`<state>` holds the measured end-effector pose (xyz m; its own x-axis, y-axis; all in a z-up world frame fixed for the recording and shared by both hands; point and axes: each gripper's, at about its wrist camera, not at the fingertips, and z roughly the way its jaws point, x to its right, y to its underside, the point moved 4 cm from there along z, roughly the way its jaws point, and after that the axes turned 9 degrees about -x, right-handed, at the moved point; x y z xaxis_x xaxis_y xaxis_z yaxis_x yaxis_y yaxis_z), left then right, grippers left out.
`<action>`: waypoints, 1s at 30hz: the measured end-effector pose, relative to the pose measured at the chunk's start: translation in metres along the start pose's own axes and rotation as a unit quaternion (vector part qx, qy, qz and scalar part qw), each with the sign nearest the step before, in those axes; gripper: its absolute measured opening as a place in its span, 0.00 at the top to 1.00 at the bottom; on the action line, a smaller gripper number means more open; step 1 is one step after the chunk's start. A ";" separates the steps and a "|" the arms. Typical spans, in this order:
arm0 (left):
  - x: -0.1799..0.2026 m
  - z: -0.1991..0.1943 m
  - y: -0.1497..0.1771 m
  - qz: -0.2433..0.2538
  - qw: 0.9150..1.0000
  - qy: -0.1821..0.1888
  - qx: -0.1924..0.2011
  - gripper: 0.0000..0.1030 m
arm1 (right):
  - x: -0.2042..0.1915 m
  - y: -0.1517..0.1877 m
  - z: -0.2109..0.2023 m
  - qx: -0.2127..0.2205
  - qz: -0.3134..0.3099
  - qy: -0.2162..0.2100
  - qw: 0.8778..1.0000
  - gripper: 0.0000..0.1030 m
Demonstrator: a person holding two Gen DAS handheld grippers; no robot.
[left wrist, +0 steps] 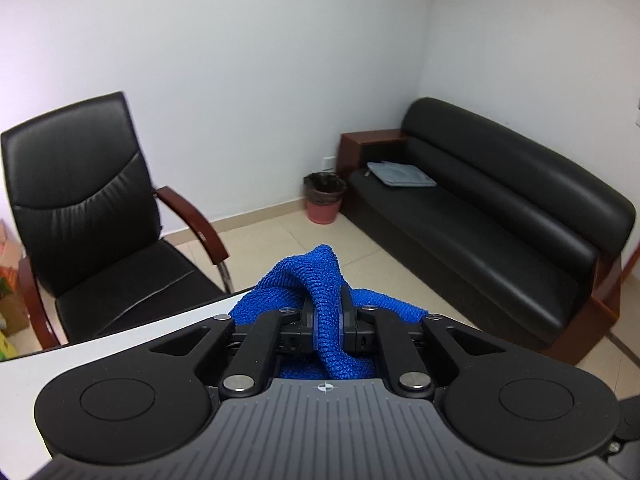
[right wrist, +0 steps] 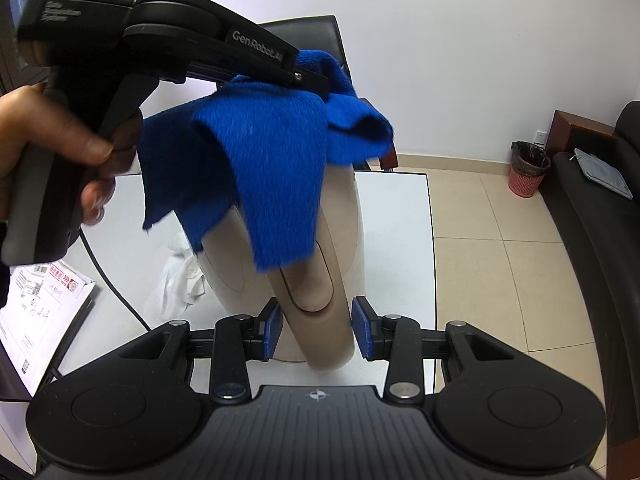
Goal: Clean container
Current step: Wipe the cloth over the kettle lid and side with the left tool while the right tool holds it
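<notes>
Your left gripper (left wrist: 325, 322) had its fingers pinching a blue cloth (right wrist: 264, 152), which draped over the top of the beige kettle (right wrist: 320, 264) standing on the white tabletop (right wrist: 400, 240). Your right gripper (right wrist: 319, 330) held its fingers spread on either side of the kettle's handle (right wrist: 316, 312), close to it but not pressing. A crumpled white tissue (right wrist: 180, 280) lay just beside the kettle.

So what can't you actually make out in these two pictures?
- Top of the beige jug: right wrist view, draped by the blue cloth.
- Jug's base: same view, behind its handle and the right claw.
- Whether that claw's pads touch the handle: unclear.
- Jug: absent from the left wrist view.
- Print on the papers: too small.
</notes>
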<state>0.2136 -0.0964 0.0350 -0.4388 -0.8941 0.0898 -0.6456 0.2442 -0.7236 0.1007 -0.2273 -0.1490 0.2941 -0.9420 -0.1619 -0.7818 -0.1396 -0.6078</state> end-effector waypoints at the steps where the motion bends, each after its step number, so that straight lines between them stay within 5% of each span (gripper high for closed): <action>1: -0.004 0.000 0.000 -0.001 1.000 -0.009 0.003 0.90 | 0.000 0.000 0.000 0.000 0.000 0.000 1.000 0.62; 11: -0.039 -0.012 0.007 -0.053 0.998 -0.027 0.012 0.90 | 0.002 -0.001 -0.001 -0.001 0.000 0.000 1.000 0.62; 30: -0.045 -0.059 0.049 -0.061 0.998 -0.027 0.009 0.90 | 0.004 -0.006 0.002 -0.001 0.001 0.001 1.000 0.62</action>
<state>0.1651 -0.0223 0.0358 -0.3227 -0.9359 0.1415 -0.6811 0.1258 -0.7213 0.1077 -0.2292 -0.1477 0.2914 -0.9427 -0.1624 -0.7841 -0.1381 -0.6051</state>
